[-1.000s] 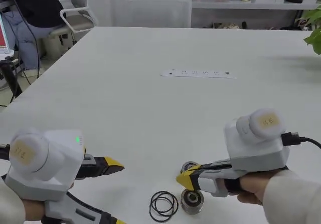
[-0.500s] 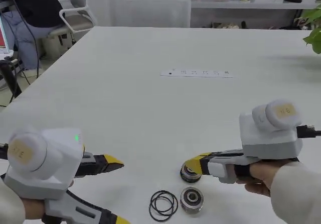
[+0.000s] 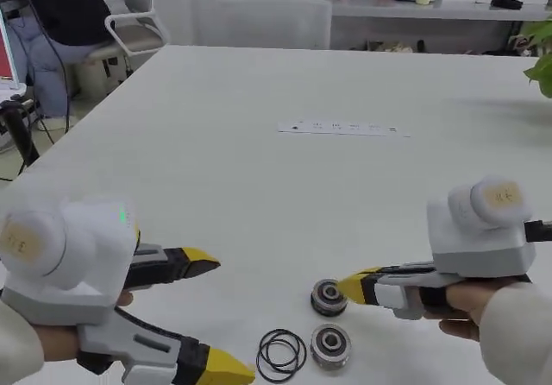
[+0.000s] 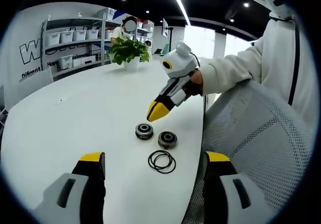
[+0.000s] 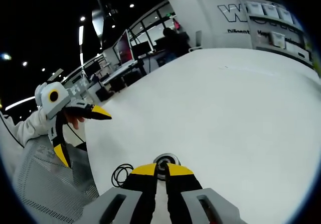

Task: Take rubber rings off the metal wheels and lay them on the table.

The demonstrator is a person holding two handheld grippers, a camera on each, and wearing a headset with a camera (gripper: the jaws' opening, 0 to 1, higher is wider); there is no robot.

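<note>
1. White table [image 3: 259, 186]; spans the head view from the bottom edge up to the upper third.
2. At lower left of the head view, left gripper [image 3: 226, 316]; jaws spread wide and released, nothing held; yellow tips directed toward frame centre.
3. At lower right of the head view, right gripper [image 3: 349, 288]; jaws clenched together, with only a narrow gap in the right gripper view and no object seen between them; tip just beside the upper wheel [image 3: 328, 297].
4. At upper centre of the head view, white power strip [image 3: 341, 128]; flat on the table, well apart from the rest.
5. At lower centre, two metal wheels lying flat; upper wheel directly above lower wheel [image 3: 329, 343], near but apart.
6. At bottom centre, black rubber rings [image 3: 282, 350]; thin, overlapping, flat on the table, just left of the lower wheel; framed between the jaws in the left gripper view.
</note>
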